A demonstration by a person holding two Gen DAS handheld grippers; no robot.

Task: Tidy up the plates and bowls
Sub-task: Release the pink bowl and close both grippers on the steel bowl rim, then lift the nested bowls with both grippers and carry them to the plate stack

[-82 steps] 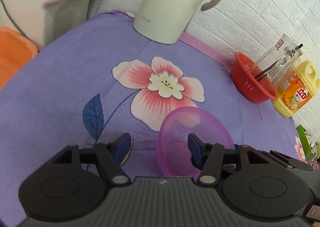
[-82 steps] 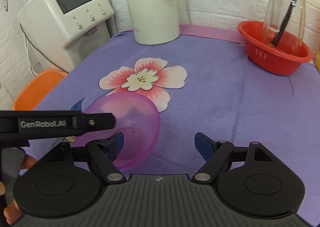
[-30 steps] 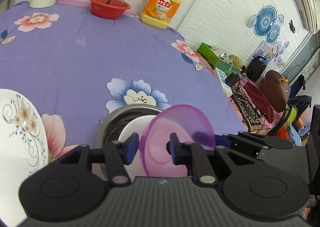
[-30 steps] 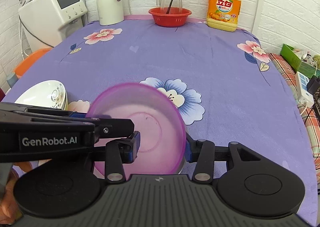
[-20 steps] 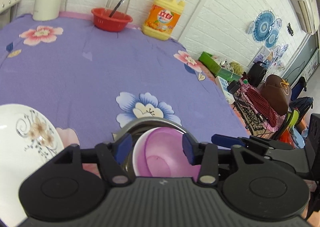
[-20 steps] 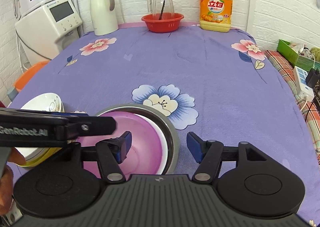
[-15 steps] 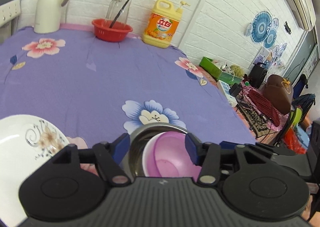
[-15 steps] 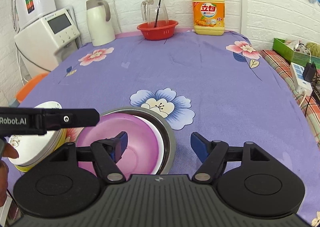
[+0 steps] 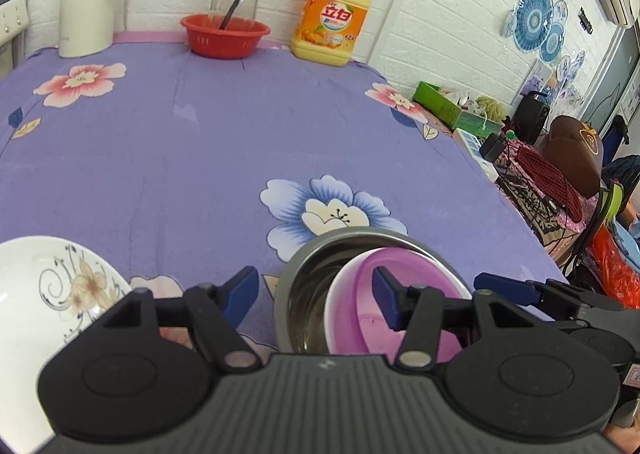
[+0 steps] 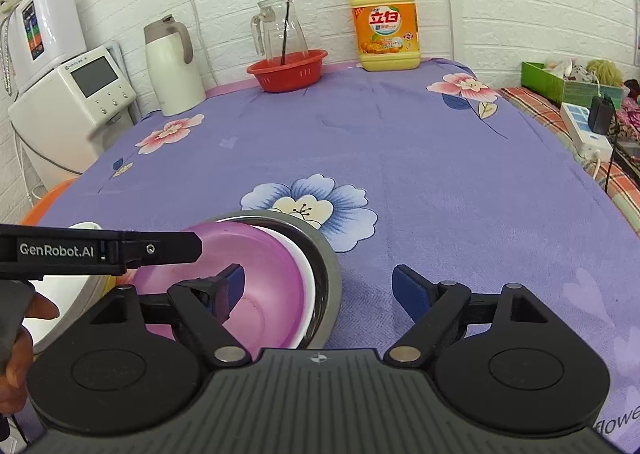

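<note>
A translucent pink bowl (image 9: 420,274) (image 10: 264,266) sits nested in a white bowl (image 9: 334,304) (image 10: 306,268), which sits in a steel bowl (image 9: 312,282) (image 10: 328,258) at the near edge of the purple flowered table. My left gripper (image 9: 314,296) is open and empty, its jaws astride the steel bowl's left rim. My right gripper (image 10: 316,290) is open and empty above the stack's right rim. A white floral bowl (image 9: 48,286) (image 10: 60,294) stands to the left of the stack.
At the far edge stand a cream kettle (image 9: 90,0) (image 10: 172,66), a red basket with a glass jug (image 9: 224,34) (image 10: 288,68) and a yellow detergent bottle (image 9: 332,22) (image 10: 386,24). A white appliance (image 10: 72,106) stands off the left edge. Clutter lies off the right edge.
The left gripper carried the pink bowl from beside the kettle to the near edge, let it go into the white bowl, and opened. Both grippers have since drawn back a little.
</note>
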